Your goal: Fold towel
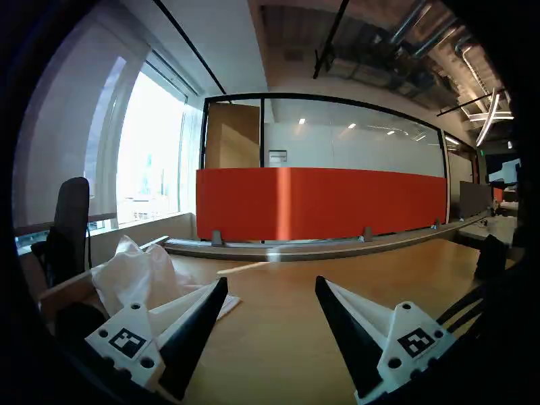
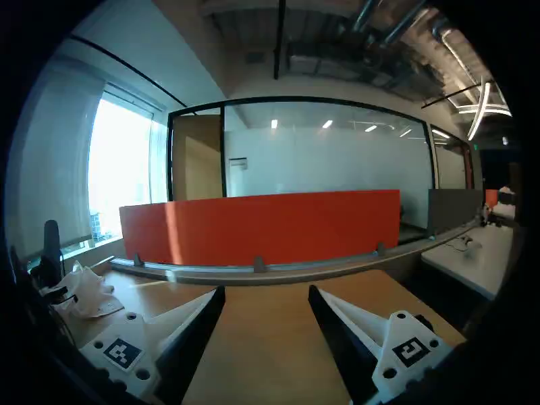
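The left gripper (image 1: 270,280) and right gripper (image 2: 266,289) are held released and empty over the desk (image 1: 290,337). The towel (image 1: 138,273) is heaped at the desk's left end. It is best spread flat first, then pinched at two corners. Its edges cannot be made out, and part is hidden behind a finger.

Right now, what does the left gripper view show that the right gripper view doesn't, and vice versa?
Left gripper view: a black object stands on the wooden table at the right. Right gripper view: the table's right edge, with a gap to a white desk. Shared: crumpled white towel at the left, orange divider, plus the open left hand-held gripper and right hand-held gripper.
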